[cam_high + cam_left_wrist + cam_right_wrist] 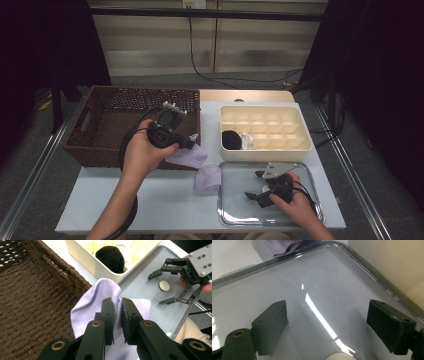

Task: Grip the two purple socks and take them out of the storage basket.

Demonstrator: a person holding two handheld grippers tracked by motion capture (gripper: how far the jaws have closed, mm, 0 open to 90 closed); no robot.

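Left gripper [117,312] clamped on a lilac cloth [100,297], lifted at the near right corner of the wicker basket [115,125]; the cloth hangs from the jaws over the basket rim. A second lilac cloth [208,177] lies on the counter [150,200], just left of the metal tray [235,215].

Right gripper [256,185] hovers low over the tray, jaws wide apart, holding nothing. A small pale disc [164,285] sits on the tray between them.

Cream divider box [305,145] behind the tray: black bundle [231,140] and white bundle [247,141] in its near left cells.

Step in hand, by my reading: carrying the picked cloth out of the basket toward box or tray. Next move likely calls for swinging it clear of the rim, then parting the jaws over the target.
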